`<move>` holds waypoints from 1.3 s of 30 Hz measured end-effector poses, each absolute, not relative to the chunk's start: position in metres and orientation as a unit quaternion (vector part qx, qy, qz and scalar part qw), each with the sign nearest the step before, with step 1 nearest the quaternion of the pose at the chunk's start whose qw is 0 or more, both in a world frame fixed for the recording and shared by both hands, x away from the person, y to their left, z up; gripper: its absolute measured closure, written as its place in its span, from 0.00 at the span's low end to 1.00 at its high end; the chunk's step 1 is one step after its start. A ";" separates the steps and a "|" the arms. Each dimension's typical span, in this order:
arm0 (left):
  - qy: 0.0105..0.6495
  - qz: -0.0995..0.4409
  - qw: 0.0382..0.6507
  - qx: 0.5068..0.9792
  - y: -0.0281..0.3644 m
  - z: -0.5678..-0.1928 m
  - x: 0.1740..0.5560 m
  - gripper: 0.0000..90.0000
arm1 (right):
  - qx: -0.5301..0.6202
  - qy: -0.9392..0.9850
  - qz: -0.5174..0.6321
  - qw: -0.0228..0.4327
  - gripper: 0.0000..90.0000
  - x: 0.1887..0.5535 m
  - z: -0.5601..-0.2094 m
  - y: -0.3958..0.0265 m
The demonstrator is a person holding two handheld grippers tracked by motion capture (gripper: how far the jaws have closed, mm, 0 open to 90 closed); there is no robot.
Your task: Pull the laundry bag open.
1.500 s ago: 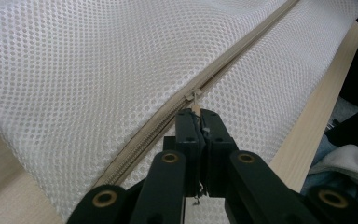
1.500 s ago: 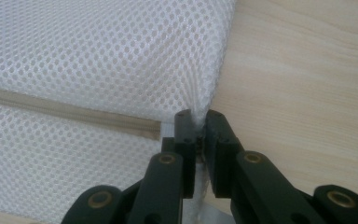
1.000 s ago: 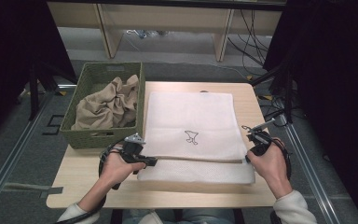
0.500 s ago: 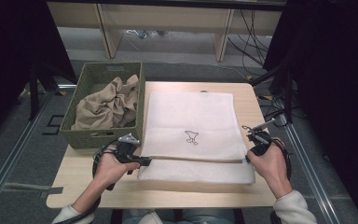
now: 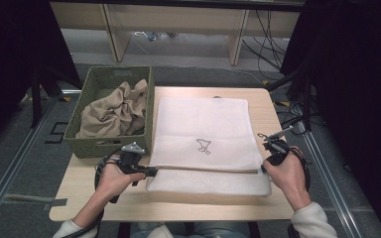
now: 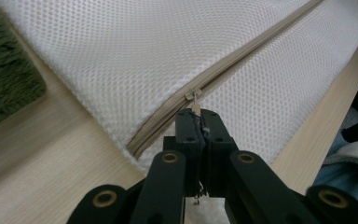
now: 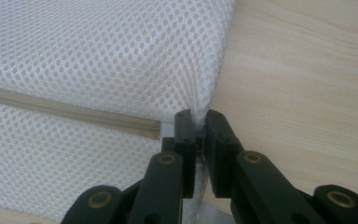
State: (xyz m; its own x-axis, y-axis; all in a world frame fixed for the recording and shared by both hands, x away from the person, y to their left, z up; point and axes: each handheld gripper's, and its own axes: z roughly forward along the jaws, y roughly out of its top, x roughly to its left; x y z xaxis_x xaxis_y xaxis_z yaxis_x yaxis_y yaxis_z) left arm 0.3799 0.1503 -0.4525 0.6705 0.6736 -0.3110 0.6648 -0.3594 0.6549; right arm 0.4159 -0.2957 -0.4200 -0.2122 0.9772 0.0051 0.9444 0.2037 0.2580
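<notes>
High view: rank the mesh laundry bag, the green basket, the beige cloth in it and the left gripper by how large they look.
1. mesh laundry bag
2. green basket
3. beige cloth
4. left gripper, plainly the smallest.
The camera looks down from afar, so nearness hardly skews this order.

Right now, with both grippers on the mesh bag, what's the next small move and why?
Probably draw the left gripper along the beige zipper toward the right gripper. Its jaws are shut on the zipper pull near the mesh bag's left end, while the right one pinches the far corner, steadying the bag.
</notes>
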 end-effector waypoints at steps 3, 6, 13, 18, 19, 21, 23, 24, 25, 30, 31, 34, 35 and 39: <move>0.407 0.009 0.396 0.823 0.153 -0.452 0.379 0.96 | 0.621 0.773 0.103 0.081 0.94 0.416 -0.420 -0.296; 0.408 0.010 0.393 0.824 0.155 -0.452 0.379 0.96 | 0.644 0.755 0.097 0.075 0.94 0.414 -0.418 -0.290; 0.412 0.011 0.397 0.820 0.158 -0.453 0.378 0.96 | 0.621 0.773 0.104 0.080 0.94 0.416 -0.420 -0.296; 0.412 0.008 0.396 0.821 0.160 -0.453 0.379 0.96 | 0.624 0.771 0.103 0.077 0.94 0.416 -0.420 -0.295; 0.410 0.010 0.395 0.822 0.160 -0.453 0.379 0.96 | 0.623 0.771 0.103 0.077 0.94 0.416 -0.420 -0.295; 0.411 0.010 0.396 0.822 0.160 -0.452 0.379 0.96 | 0.624 0.771 0.103 0.077 0.94 0.416 -0.420 -0.295; 0.411 0.009 0.396 0.821 0.160 -0.452 0.379 0.96 | 0.623 0.771 0.102 0.076 0.94 0.416 -0.420 -0.295; 0.411 0.009 0.396 0.821 0.160 -0.452 0.379 0.96 | 0.646 0.754 0.096 0.063 0.94 0.414 -0.418 -0.290; 0.411 0.009 0.396 0.821 0.160 -0.452 0.379 0.96 | 0.652 0.750 0.094 0.058 0.94 0.414 -0.417 -0.289; 0.416 0.008 0.396 0.818 0.162 -0.453 0.379 0.96 | 0.665 0.739 0.089 0.062 0.94 0.414 -0.417 -0.287; 0.417 0.009 0.395 0.819 0.163 -0.454 0.379 0.96 | 0.630 0.766 0.102 0.078 0.94 0.416 -0.421 -0.295; 0.415 0.010 0.388 0.823 0.166 -0.453 0.379 0.96 | 0.623 0.771 0.102 0.083 0.94 0.416 -0.421 -0.296; 0.420 0.011 0.392 0.818 0.165 -0.454 0.378 0.96 | 0.633 0.764 0.100 0.078 0.94 0.416 -0.420 -0.295; 0.424 0.008 0.390 0.817 0.168 -0.456 0.377 0.96 | 0.629 0.767 0.100 0.082 0.94 0.417 -0.422 -0.297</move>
State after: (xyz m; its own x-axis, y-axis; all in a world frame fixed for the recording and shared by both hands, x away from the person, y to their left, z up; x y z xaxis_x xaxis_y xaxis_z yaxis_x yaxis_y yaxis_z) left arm 0.3774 0.1676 -0.4556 0.6399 0.6994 -0.3183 0.6873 -0.3356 0.6443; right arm 0.4174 -0.2968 -0.4220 -0.1959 0.9806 0.0010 0.9478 0.1891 0.2567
